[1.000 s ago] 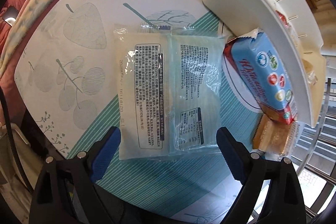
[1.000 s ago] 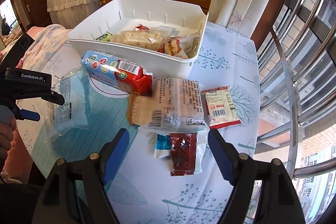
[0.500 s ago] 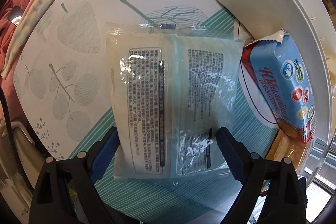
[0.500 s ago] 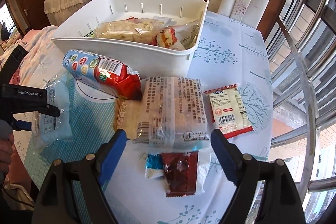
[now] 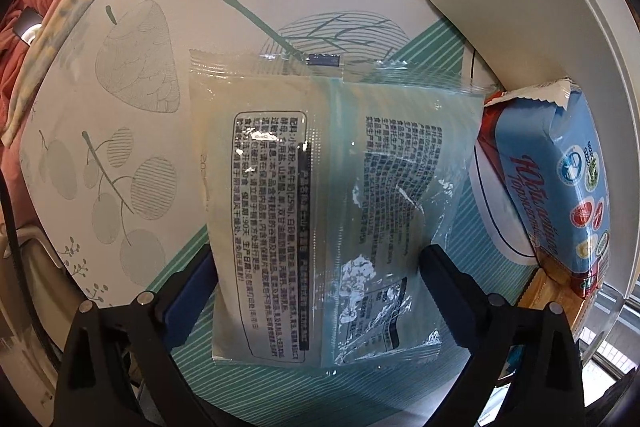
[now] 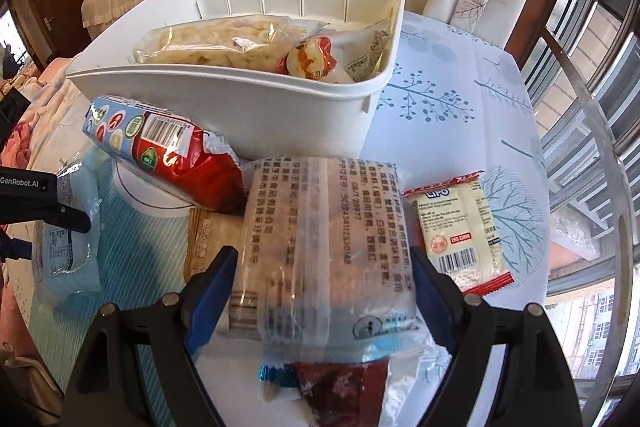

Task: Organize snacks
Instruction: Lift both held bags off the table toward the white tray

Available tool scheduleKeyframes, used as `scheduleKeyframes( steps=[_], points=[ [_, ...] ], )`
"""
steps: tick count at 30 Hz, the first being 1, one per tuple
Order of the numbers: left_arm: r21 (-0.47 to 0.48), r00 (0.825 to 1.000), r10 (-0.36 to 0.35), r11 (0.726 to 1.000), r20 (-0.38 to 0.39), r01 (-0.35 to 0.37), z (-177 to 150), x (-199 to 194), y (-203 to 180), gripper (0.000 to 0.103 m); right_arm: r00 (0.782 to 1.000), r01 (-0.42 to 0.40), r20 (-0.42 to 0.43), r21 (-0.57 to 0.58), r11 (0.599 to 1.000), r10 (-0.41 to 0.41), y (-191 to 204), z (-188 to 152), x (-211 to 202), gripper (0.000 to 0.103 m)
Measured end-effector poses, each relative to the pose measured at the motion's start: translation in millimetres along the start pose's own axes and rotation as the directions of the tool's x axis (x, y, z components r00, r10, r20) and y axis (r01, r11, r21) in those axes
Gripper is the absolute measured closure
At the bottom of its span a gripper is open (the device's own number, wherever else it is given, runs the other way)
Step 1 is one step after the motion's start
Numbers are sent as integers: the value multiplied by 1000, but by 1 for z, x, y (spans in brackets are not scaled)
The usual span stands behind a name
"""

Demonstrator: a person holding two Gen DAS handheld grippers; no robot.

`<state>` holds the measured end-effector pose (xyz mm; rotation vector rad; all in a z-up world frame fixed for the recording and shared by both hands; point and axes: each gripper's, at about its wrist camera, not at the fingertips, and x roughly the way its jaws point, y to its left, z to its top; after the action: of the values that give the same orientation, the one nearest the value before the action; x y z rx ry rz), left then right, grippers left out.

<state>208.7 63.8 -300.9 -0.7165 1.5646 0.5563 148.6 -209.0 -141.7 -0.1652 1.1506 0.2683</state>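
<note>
Lower now over the snacks, with the left gripper [image 5: 316, 291] opening its jaws around the clear packet [image 5: 328, 211] lying flat, the right gripper [image 6: 324, 291] spread astride the pale wrapper [image 6: 324, 247], basket [image 6: 256, 107] at twelve o'clock; both pickups seemingly imminent.

Bin [image 6: 256, 115] stood behind the biscuit pack [image 6: 160, 151] and wafer packet [image 6: 460, 235]; two bags [image 6: 224, 45] lay inside it.
</note>
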Motion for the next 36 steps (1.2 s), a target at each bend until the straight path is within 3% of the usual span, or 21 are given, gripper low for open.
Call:
scheduleKeyframes(
  steps=[10,20,36],
  points=[
    [8,999,37,999,38,-38,-12,9,-15,0,1000,-4,-29,20,1000,5,-4,4,2,24],
    [59,997,30,998,75,-34,-39,5,-14,10,994,16,-105,89,996,-6,-6,3,-8,28],
    [146,998,48,988,-32,-43,-78,-5,6,12,998,39,-46,191,981,-30,-21,2,-56,28]
  ],
)
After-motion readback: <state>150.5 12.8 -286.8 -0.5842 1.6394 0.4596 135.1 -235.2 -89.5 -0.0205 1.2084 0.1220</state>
